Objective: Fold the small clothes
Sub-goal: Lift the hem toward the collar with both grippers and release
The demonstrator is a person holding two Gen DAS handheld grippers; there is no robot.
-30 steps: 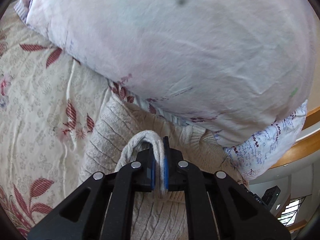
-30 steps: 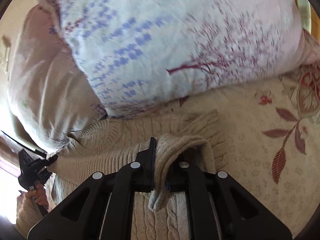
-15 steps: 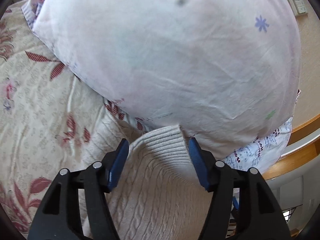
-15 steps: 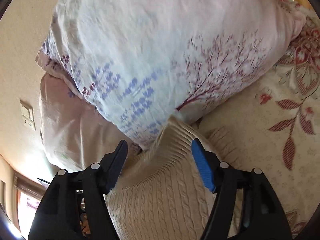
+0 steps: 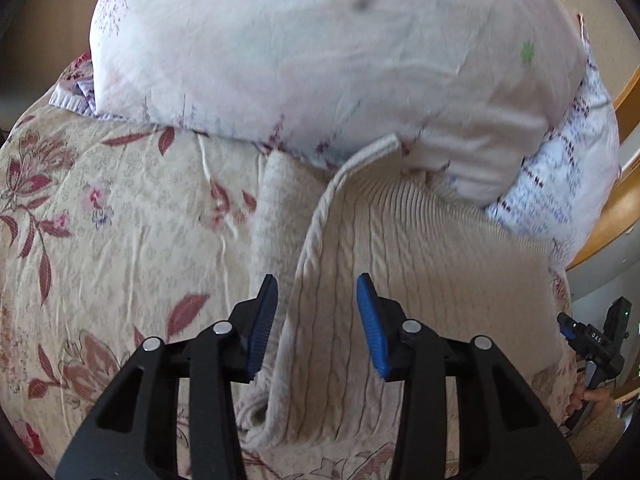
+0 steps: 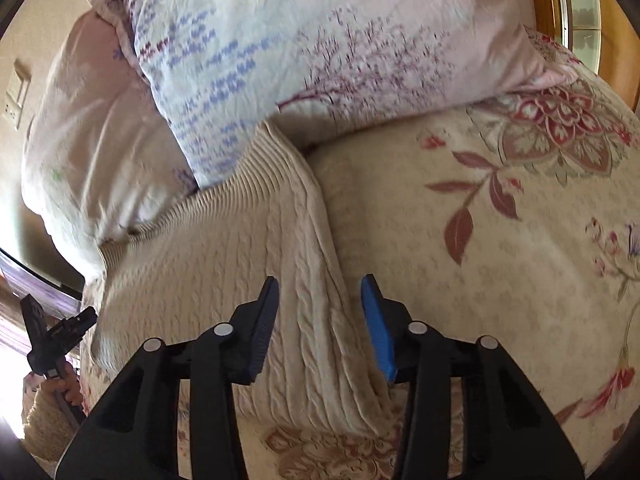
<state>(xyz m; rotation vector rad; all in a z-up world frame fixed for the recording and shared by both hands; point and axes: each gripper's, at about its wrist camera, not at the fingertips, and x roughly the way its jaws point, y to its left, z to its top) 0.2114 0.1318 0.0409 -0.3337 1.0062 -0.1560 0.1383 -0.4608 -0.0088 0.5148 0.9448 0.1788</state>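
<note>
Item: cream cable-knit sweater (image 5: pixel 420 280), lying folded on a floral bedspread (image 5: pixel 100 240), its ribbed hem pushing up against two pillows at the head of the bed. A loose sleeve or side panel (image 5: pixel 272 220) is lying along the sweater's left edge in the left wrist view, partly tucked beneath the top layer.

Item: left gripper (image 5: pixel 317 320), hovering above the sweater's left folded edge. Its jaws are standing apart and closing; the blue pads (image 5: pixel 370 320) are pressing on nothing, with the knit lying below the gap, not pinched.

Item: right gripper (image 6: pixel 319 322), hovering above the sweater's right folded edge. Its jaws are likewise standing apart and closing, pads clear of the fabric, nothing pinched.

Item: pale pink pillow (image 5: pixel 320 60), lying on top of a pillow printed with purple text and a plum tree (image 6: pixel 320 48); the hem is touching the underside of both.

Item: a hand (image 6: pixel 60 384) in a knitted cuff, gripping the other gripper's handle, showing at the left edge of the right wrist view.

Item: wooden bed frame (image 5: pixel 616 224), curving past the pillows at the right.
</note>
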